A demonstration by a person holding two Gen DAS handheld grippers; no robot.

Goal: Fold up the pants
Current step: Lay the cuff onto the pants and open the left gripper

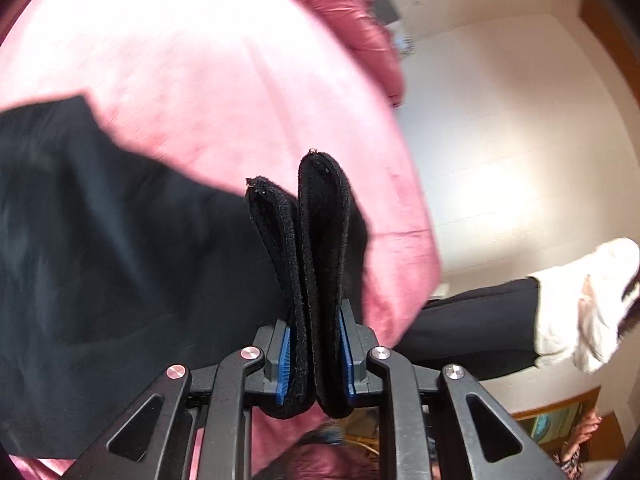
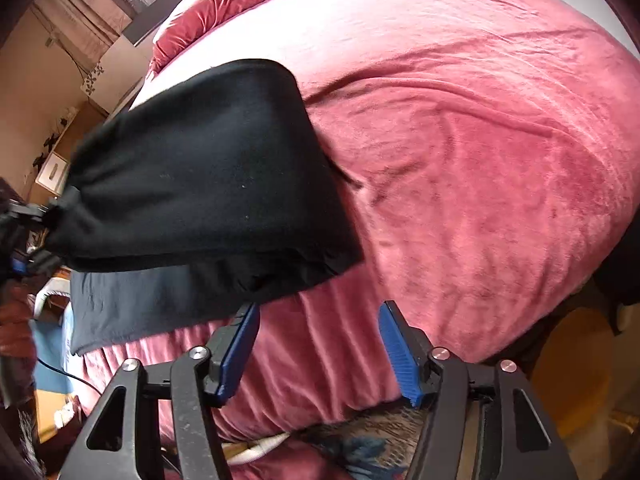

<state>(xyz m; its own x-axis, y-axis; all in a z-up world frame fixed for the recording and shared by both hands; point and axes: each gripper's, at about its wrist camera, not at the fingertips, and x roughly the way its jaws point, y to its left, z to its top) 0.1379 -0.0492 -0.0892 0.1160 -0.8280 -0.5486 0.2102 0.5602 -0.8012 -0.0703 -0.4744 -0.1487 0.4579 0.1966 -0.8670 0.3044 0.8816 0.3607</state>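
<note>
Pants (image 2: 208, 168) hang partly lifted over the bed (image 2: 480, 160), because the left claw (image 1: 316, 280) is clenched on their thick edge to carry the fold, while the right claw (image 2: 320, 344) is released beside them.

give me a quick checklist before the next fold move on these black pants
1. Left hand-held gripper clamped on the pants: ok, thick folded edge sits between its pads.
2. Right hand-held gripper holding fabric: not ok, its jaws stand open with nothing between them.
3. Pants lifted off the pink blanket: ok on the left side; a lower layer drapes over the bed edge.
4. Layers aligned: cannot tell, left view is blurred.
5. Landing area on the blanket: ok, only light wrinkles.
</note>
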